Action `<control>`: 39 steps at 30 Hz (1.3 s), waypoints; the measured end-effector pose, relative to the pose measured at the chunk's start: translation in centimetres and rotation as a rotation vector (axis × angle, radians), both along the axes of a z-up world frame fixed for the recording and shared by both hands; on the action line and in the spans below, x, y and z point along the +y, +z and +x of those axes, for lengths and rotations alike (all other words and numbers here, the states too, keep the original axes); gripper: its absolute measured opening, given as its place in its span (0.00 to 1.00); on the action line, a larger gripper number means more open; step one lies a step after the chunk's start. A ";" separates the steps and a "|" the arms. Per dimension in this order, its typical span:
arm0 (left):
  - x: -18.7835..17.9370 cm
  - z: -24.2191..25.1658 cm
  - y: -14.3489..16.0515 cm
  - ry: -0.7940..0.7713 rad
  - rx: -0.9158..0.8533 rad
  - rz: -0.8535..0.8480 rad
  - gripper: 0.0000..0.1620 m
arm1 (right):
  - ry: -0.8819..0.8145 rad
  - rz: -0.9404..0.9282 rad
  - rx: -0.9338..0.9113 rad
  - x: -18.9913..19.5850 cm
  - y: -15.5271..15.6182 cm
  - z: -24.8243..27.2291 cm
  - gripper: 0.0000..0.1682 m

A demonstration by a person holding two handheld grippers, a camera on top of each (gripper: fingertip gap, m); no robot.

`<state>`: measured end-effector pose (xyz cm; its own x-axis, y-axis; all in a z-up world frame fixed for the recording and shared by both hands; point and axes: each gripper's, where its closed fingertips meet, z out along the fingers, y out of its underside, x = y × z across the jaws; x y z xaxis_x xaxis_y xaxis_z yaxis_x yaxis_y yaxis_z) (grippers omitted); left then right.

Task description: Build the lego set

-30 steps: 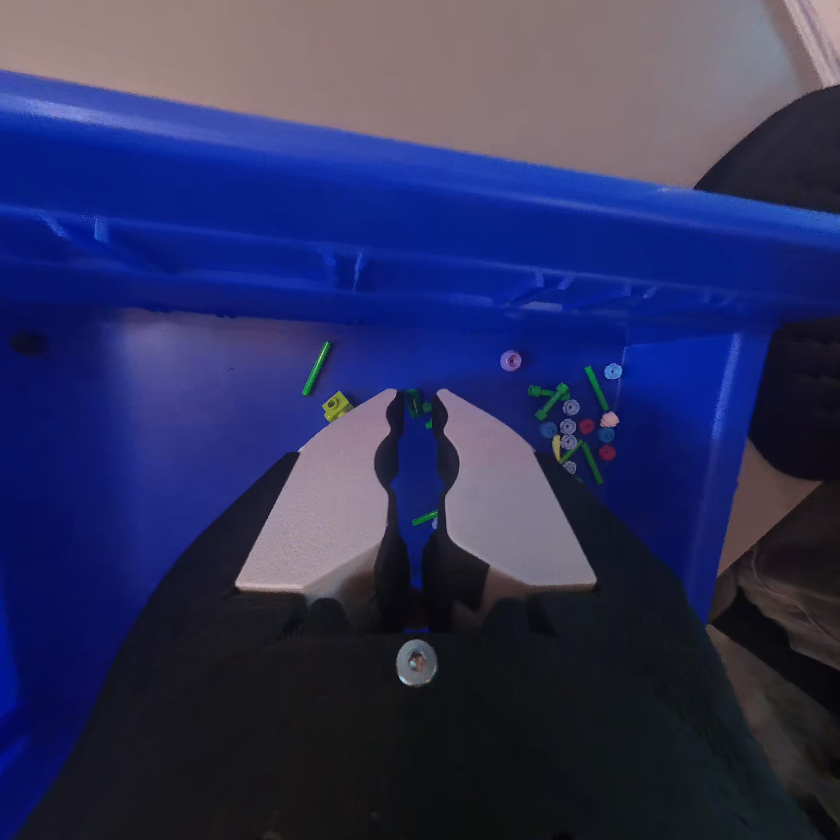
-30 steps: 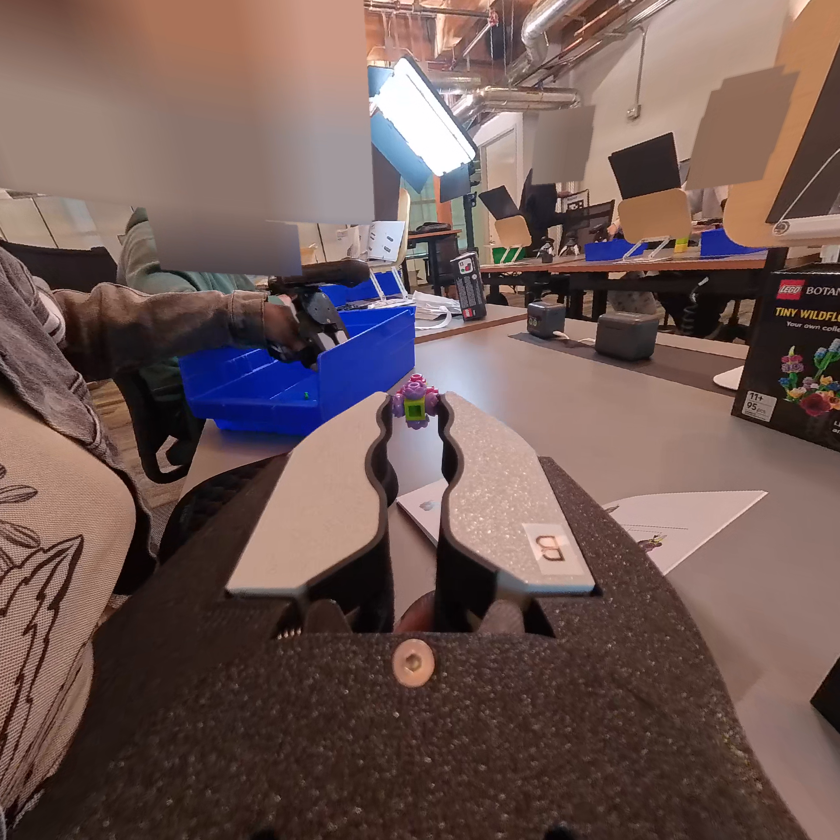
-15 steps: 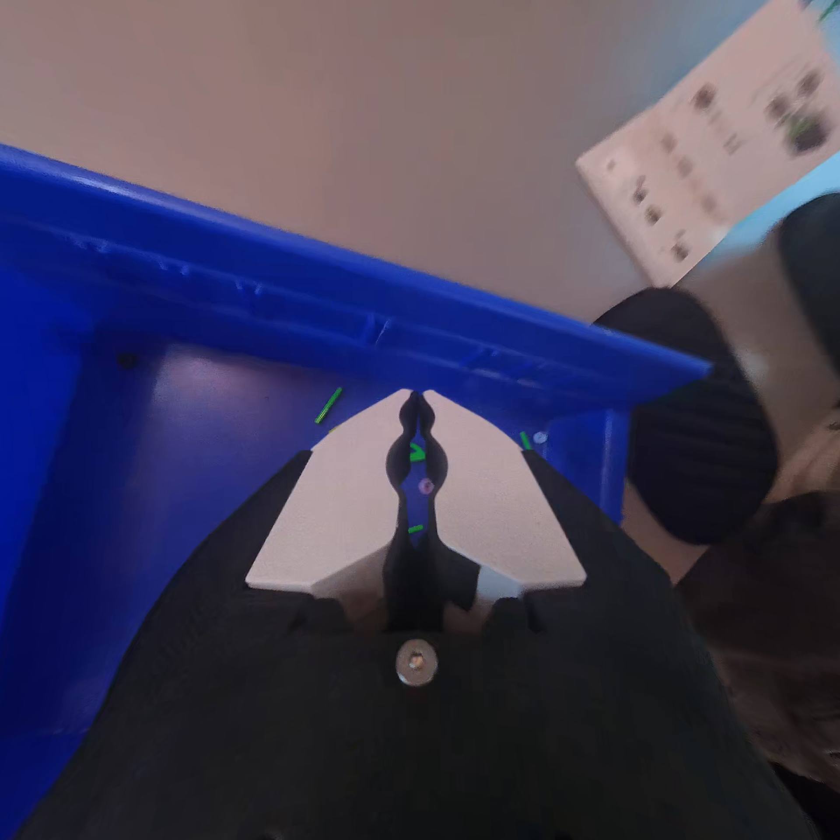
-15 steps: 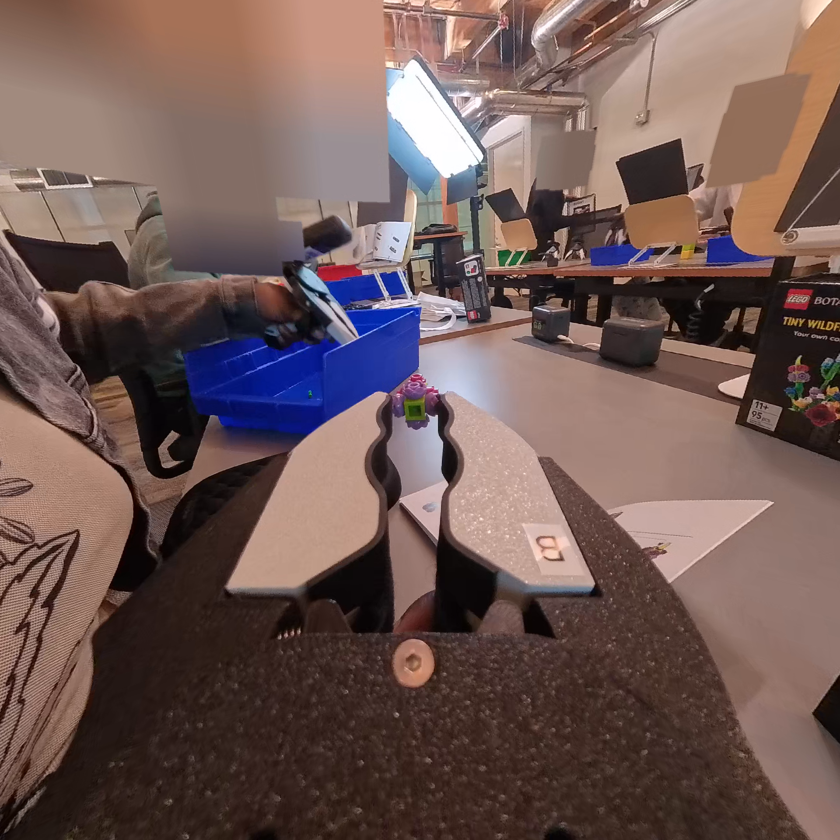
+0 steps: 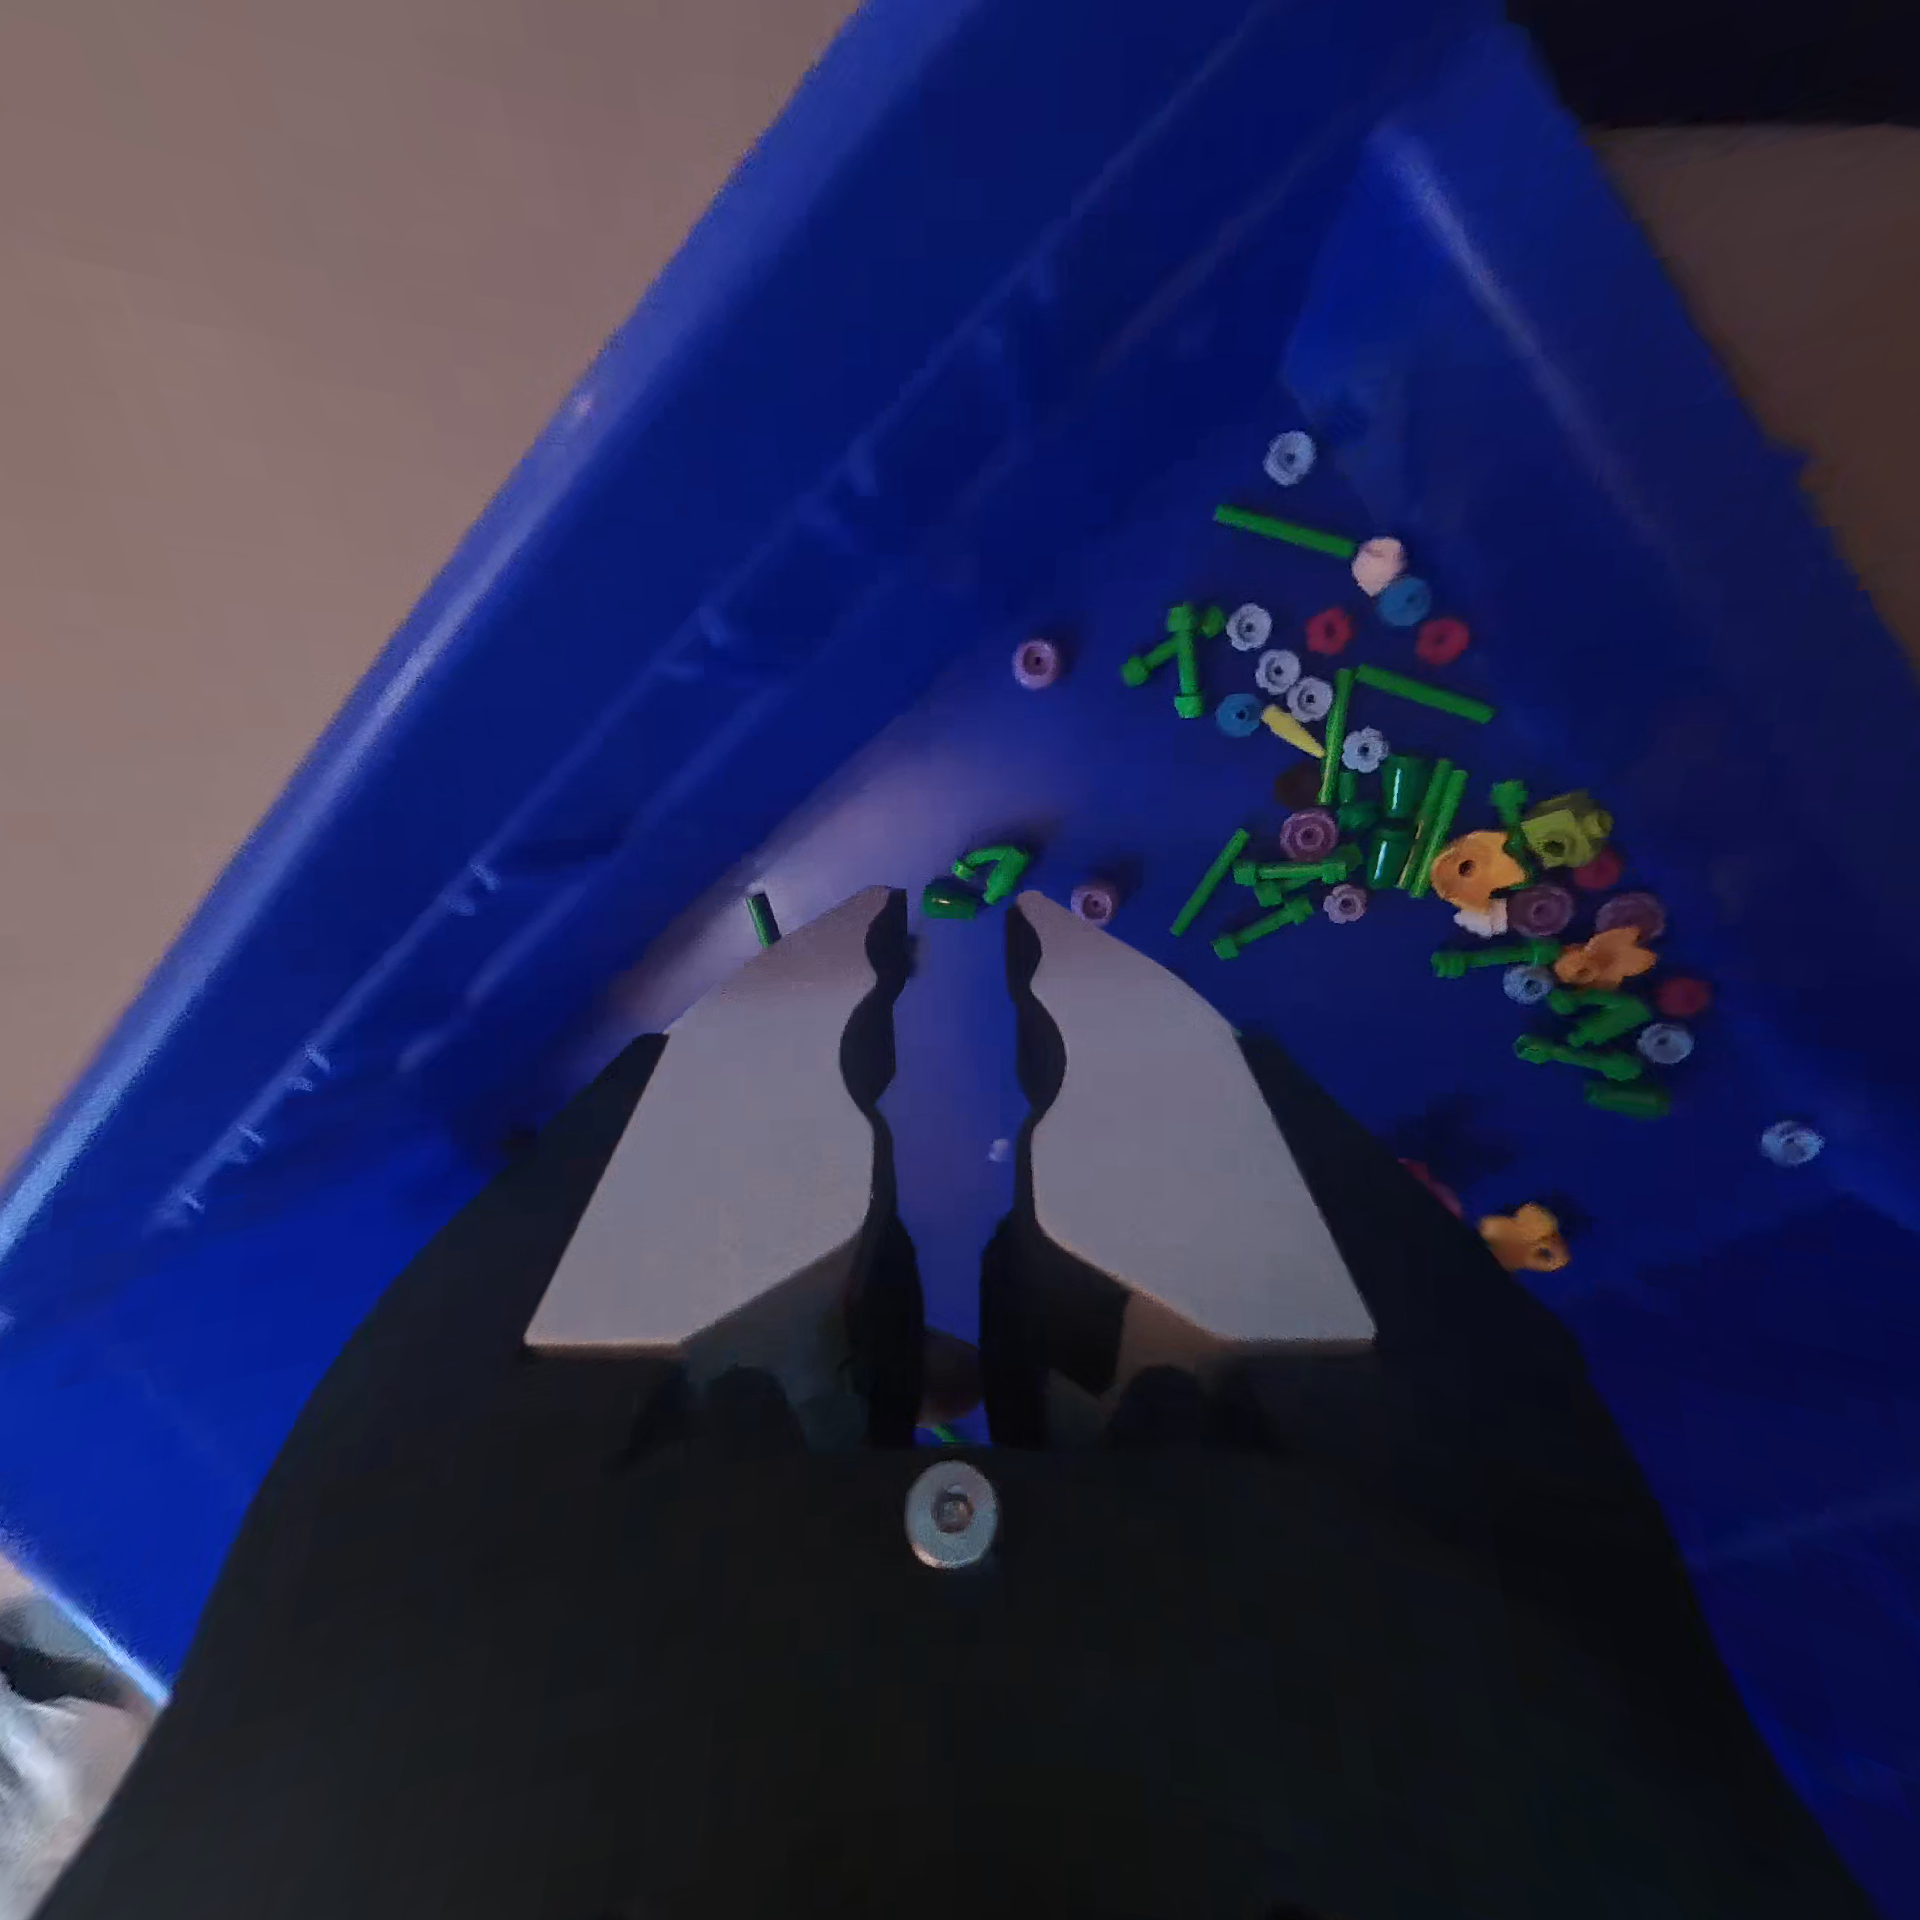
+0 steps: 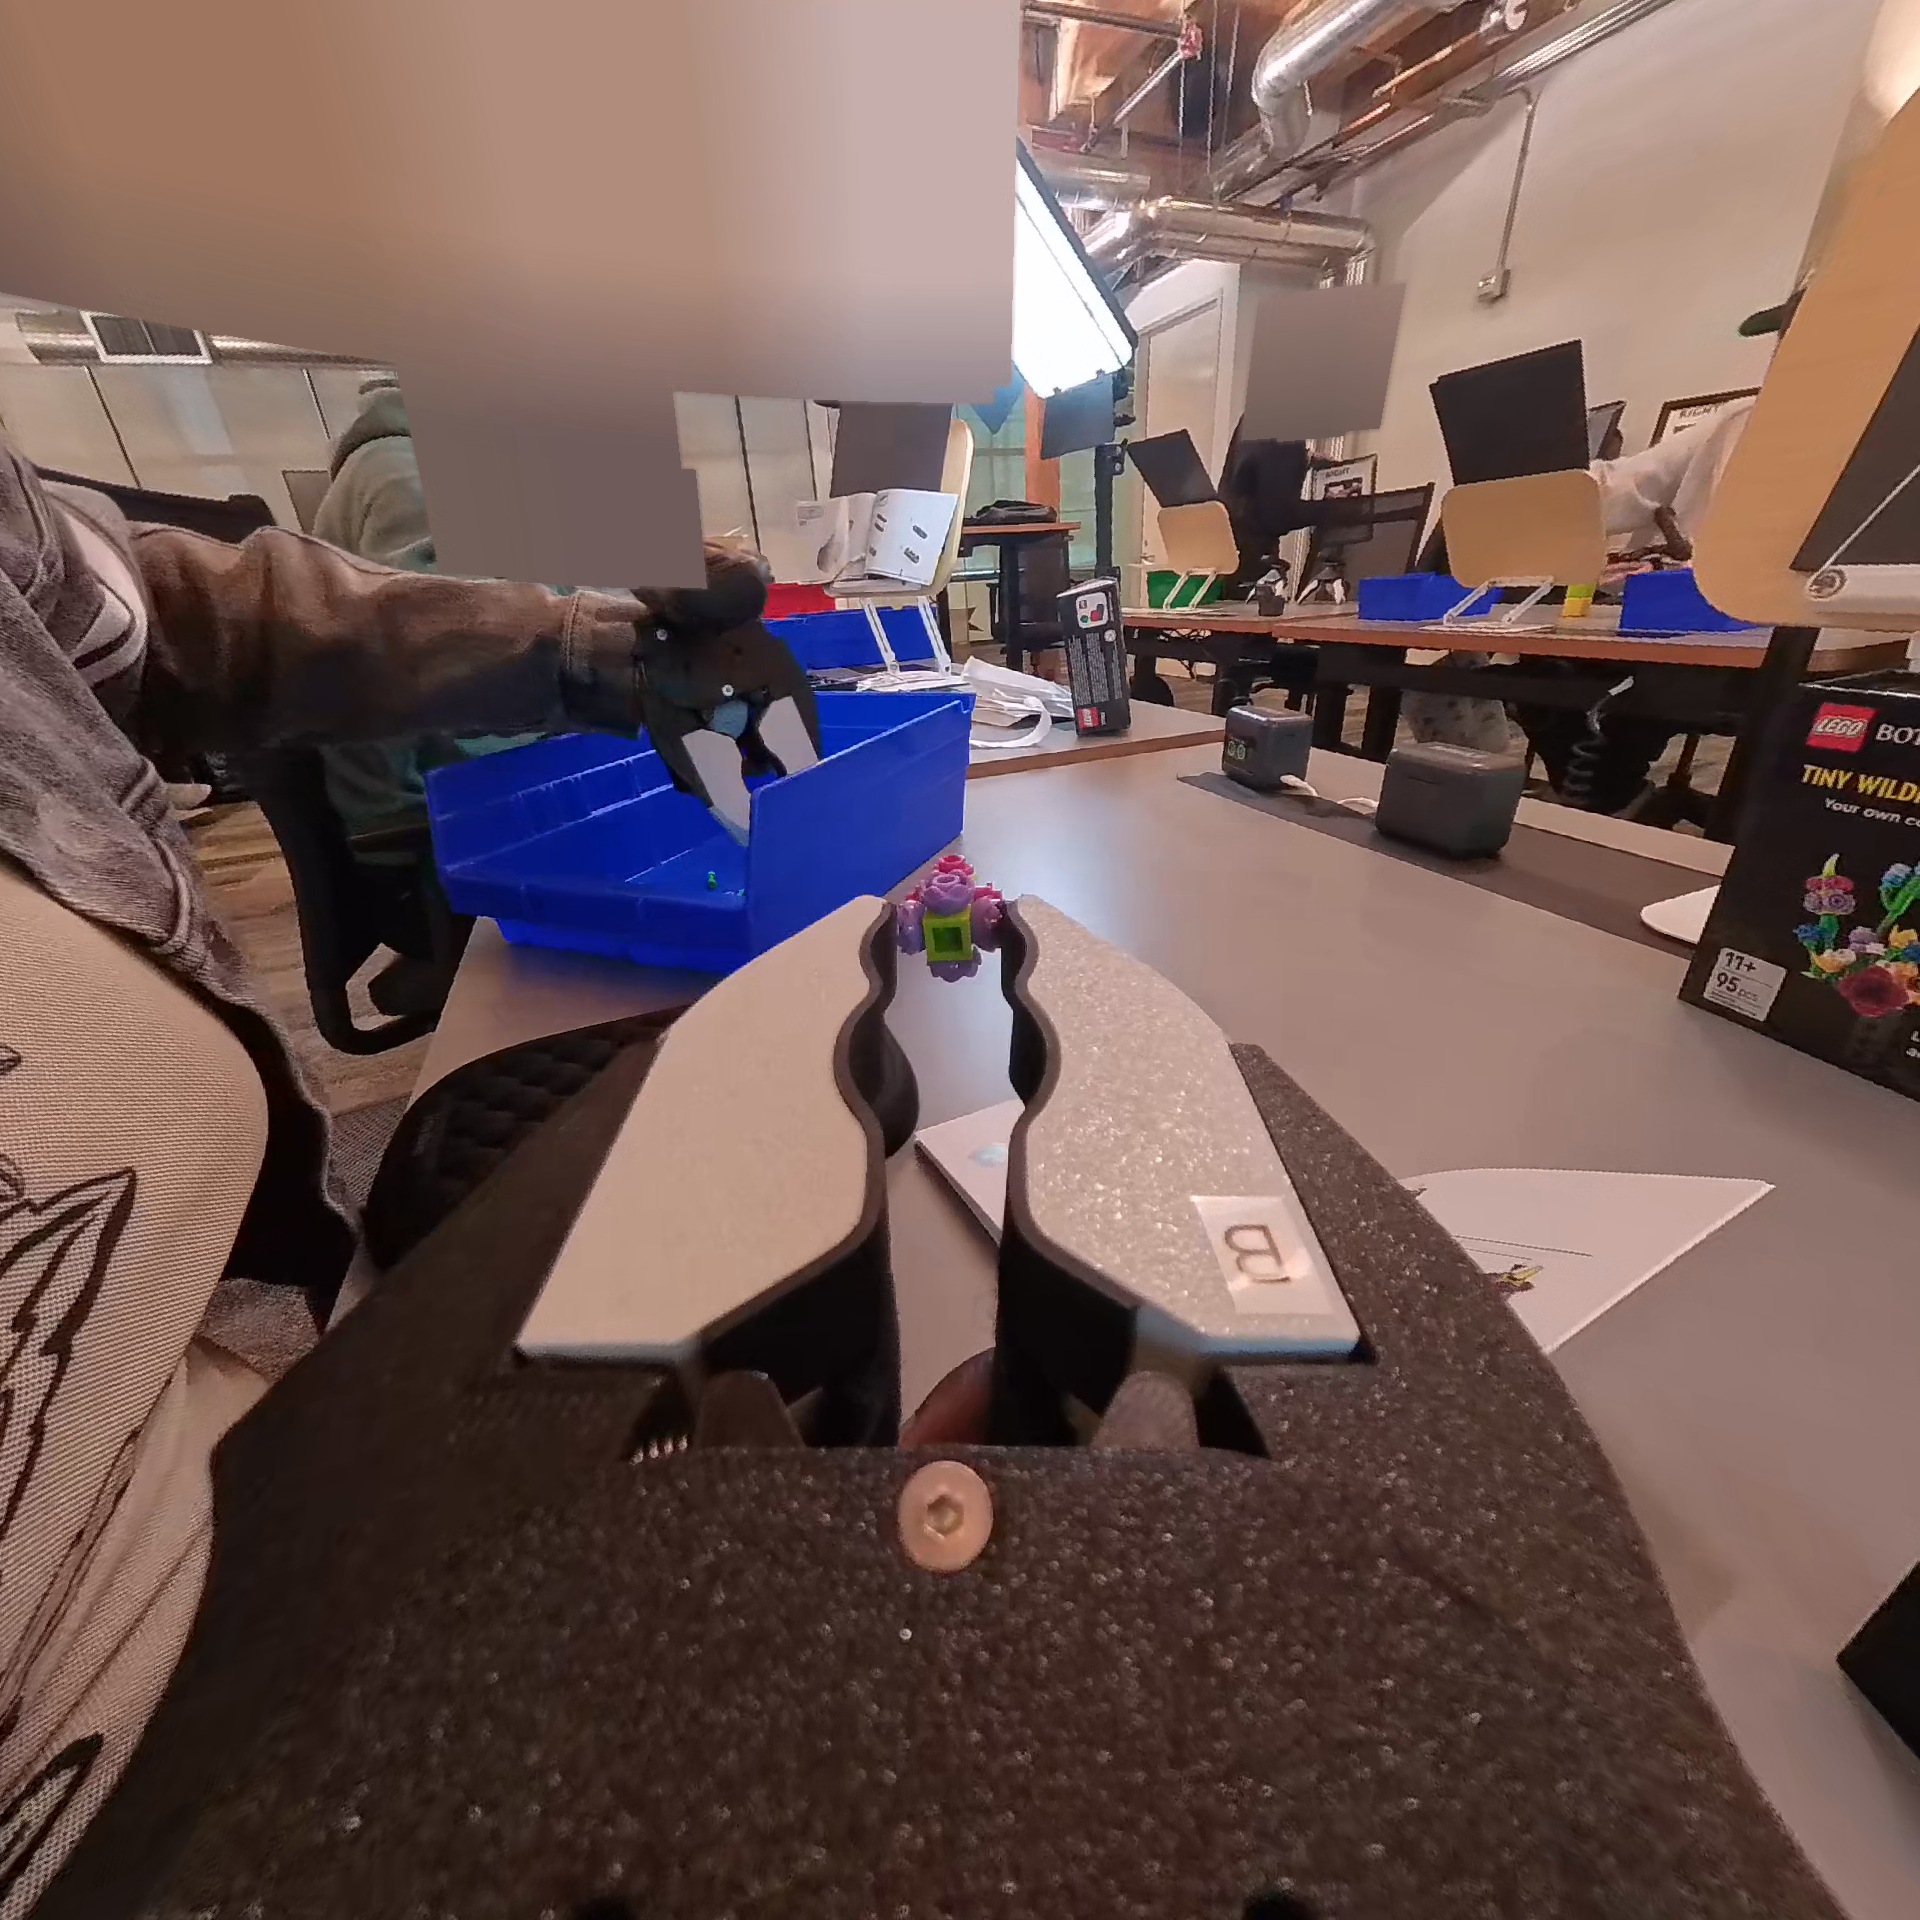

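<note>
Each claw [image 5: 956, 904] has two pale grey, wavy-edged fingers [image 6: 1132, 1132] in black foam housing with a silver screw [image 6: 943, 1527]. The person wears a grey sleeve [image 6: 343, 634].

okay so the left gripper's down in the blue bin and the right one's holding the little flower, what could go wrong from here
1. The open left gripper hangs over small green pieces on the blue plastic bin floor; closing might pinch two at once or flick one away.
2. The right gripper holds the purple and lime-green flower assembly only at its fingertips; pressing a part on could twist it loose.
</note>
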<state>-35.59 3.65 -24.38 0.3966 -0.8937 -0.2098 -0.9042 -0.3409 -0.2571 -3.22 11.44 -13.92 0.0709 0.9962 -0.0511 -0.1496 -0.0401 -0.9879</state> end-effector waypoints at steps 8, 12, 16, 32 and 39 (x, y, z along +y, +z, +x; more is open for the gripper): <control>0.7 -0.4 -0.3 -0.475 0.190 -0.044 0.10 | 0.013 -0.003 -0.015 -0.1 -0.3 -0.2 0.11; 0.6 -0.5 -1.1 -0.659 0.259 -0.106 0.10 | -0.009 0.015 -0.021 0.0 -0.4 -0.3 0.11; 0.8 -1.1 -1.7 -0.729 0.289 -0.154 0.11 | -0.022 0.060 -0.058 -0.4 -0.7 -0.6 0.11; -0.3 -1.1 -2.1 -0.625 0.244 -0.251 0.06 | -0.016 0.079 -0.090 -0.6 -1.1 -0.9 0.11; -0.9 -1.2 -2.1 -0.303 0.111 -0.239 0.05 | -0.014 0.072 -0.087 -0.6 -1.1 -1.0 0.11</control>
